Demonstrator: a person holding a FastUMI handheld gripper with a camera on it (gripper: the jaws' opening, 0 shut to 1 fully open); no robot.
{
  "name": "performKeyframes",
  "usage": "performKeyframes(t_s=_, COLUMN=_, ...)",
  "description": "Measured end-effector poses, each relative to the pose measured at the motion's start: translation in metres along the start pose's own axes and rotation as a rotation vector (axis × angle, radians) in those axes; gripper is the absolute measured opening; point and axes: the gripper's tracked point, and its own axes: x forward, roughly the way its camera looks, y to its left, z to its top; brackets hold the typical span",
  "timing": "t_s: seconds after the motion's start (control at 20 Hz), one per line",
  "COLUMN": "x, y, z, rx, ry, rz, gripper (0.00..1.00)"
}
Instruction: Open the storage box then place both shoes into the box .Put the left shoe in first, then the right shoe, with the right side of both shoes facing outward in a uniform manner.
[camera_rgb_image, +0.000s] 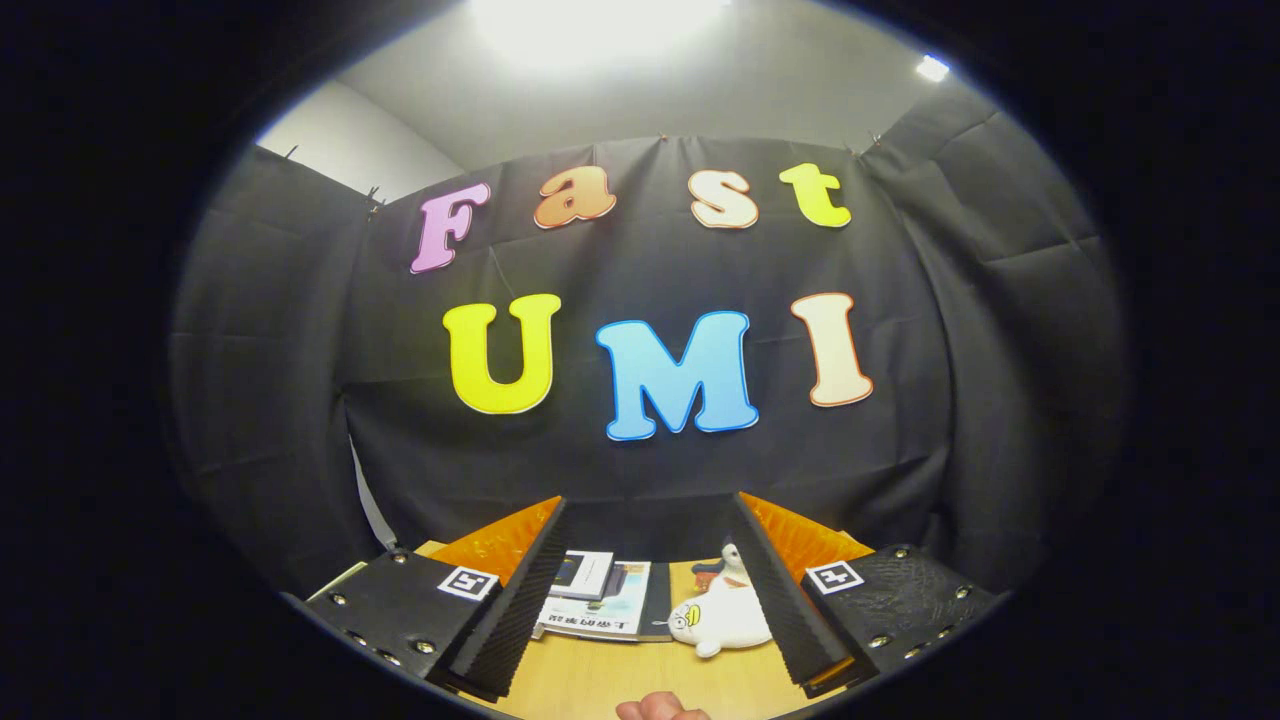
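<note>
Wooden table (600, 675) below raised, wide-apart jaws, gripper (650, 585) empty.

A wooden table (640, 680) runs across the bottom. On it lies a small stack of booklets (600, 598), flat, and just beside them to the right a white plush toy (722, 612) slumps on its side. Black cloth hangs behind.

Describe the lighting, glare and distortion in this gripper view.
Gripper view: ceiling light blown out to white glare; fisheye bends the booth wall; table evenly lit, books and plush toy sharp between the open tongs; a fingertip at the near edge.
</note>
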Motion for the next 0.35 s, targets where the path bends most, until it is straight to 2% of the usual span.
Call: performKeyframes(t_s=0.35, x=0.013, y=-0.041, z=0.02, rx=0.006, ry=-0.049, rz=-0.008, gripper=0.96)
